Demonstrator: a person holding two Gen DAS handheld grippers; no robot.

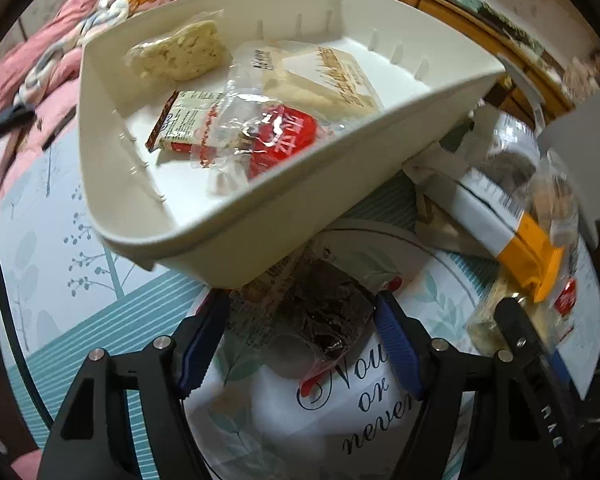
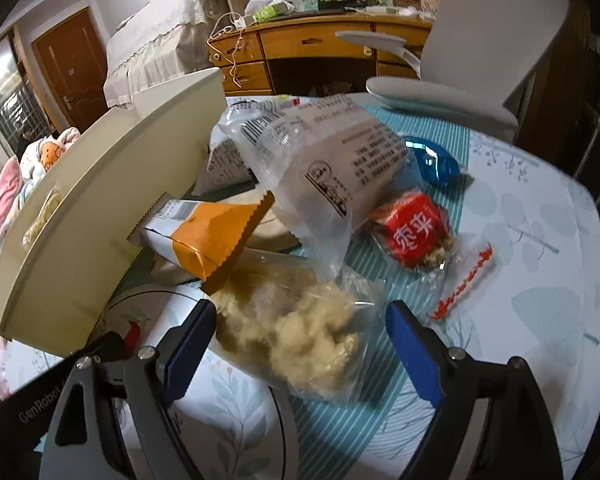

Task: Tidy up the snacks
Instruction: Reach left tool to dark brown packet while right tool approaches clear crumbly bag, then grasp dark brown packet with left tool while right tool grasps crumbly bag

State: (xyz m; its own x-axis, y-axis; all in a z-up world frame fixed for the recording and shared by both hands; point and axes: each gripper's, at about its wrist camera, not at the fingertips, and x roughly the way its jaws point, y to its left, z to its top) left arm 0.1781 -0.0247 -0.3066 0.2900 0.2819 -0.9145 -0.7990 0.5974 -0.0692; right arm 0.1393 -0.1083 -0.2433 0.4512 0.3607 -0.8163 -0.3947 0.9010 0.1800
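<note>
1. We read the left tool [image 1: 300, 336] as standing over a dark snack packet [image 1: 324, 316] that lies on the surface [image 1: 100, 288], directly between its two blue pads [image 1: 396, 344]. The packet's near end reaches down between the jaws while its far end is tucked under the front edge of the cream storage bin [image 1: 228, 240], so its long axis runs roughly along the tool's own line.
2. The left jaws are partly open. Whether the pads already touch the packet's wrapper we cannot tell; the frame is blurred there.
3. The bin already holds several wrapped snacks, among them a red-labelled packet [image 1: 284, 140] and a pale cake slice [image 1: 180, 54].
4. The right tool [image 2: 300, 340] is open wide and holds nothing. A clear bag of pale fluffy snack [image 2: 300, 328] lies between its jaws, apart from the right-hand pad.
5. Beyond that bag sit an orange-and-white packet [image 2: 204, 240], a large clear bag with printed text [image 2: 332, 168] and a red date snack [image 2: 412, 232], all loose on the surface.
6. We judge each tool nearest its own target: left for the dark packet, right for the fluffy bag.
</note>
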